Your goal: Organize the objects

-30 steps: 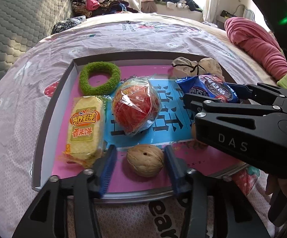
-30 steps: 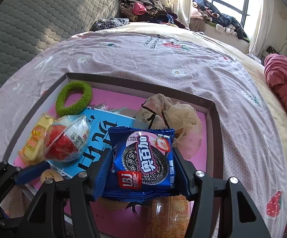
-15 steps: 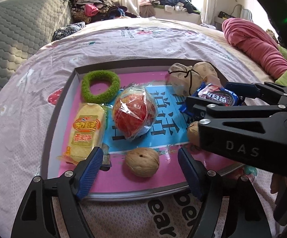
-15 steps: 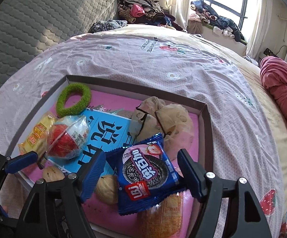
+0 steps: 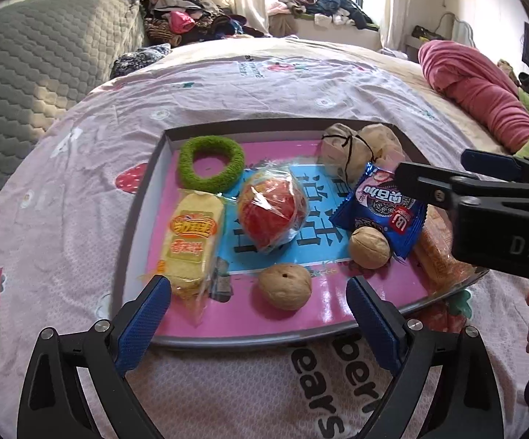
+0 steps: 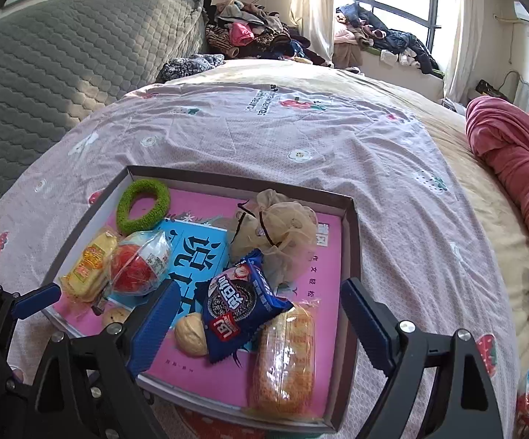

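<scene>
On the bed (image 6: 301, 139) sits a shallow tray (image 6: 348, 256) holding the blue cookie packet (image 6: 240, 301) and a walnut (image 5: 285, 286) — left gripper (image 5: 259, 320) and right gripper (image 6: 260, 323) both opening, jaws wide, gripping nothing.

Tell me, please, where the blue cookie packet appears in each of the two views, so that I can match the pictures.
Left wrist view: the blue cookie packet lies right of centre in the box, partly over a walnut.
Right wrist view: the packet lies low in the centre, between the fingers of the right hand-held gripper, untouched.
Shared landmark: the green ring in the far left corner of the box.
</scene>
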A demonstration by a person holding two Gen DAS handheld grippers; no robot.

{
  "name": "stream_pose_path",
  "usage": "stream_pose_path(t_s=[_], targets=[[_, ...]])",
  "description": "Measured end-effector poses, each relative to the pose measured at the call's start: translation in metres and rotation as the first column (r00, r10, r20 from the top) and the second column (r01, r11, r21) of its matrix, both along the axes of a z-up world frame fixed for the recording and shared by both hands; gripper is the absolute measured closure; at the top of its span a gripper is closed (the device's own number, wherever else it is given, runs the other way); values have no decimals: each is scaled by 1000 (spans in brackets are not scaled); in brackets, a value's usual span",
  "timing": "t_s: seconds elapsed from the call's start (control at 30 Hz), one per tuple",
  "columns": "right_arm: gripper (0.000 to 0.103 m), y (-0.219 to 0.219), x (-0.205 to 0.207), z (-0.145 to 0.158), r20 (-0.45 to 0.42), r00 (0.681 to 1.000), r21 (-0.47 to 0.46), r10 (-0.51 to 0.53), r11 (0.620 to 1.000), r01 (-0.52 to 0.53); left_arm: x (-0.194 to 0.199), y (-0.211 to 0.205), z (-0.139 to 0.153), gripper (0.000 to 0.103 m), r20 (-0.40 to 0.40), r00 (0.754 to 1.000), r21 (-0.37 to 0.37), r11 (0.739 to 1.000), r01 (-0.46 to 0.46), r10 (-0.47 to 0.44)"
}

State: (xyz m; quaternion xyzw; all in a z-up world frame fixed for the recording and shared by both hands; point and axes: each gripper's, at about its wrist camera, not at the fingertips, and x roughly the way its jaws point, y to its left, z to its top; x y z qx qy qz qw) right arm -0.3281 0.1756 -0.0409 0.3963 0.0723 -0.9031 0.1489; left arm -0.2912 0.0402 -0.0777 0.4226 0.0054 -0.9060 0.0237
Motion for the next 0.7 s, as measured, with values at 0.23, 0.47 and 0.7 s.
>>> stream_pose_path(t_s=[0.23,0.47,0.7], targets=[[2,4,23,23,-30,1000,-32,3,999,-4,18,-8,26,6,-51,998,-8,1000,-30,30],[1,11,46,52,-54,999,-93,7,996,-11,40,-10,62,6,-119,991,-35,997,-74,69],[1,16,78,86,-102,995,-98,1,995,-11,65,-9,93,5,-170,982,-27,996,-88,83]])
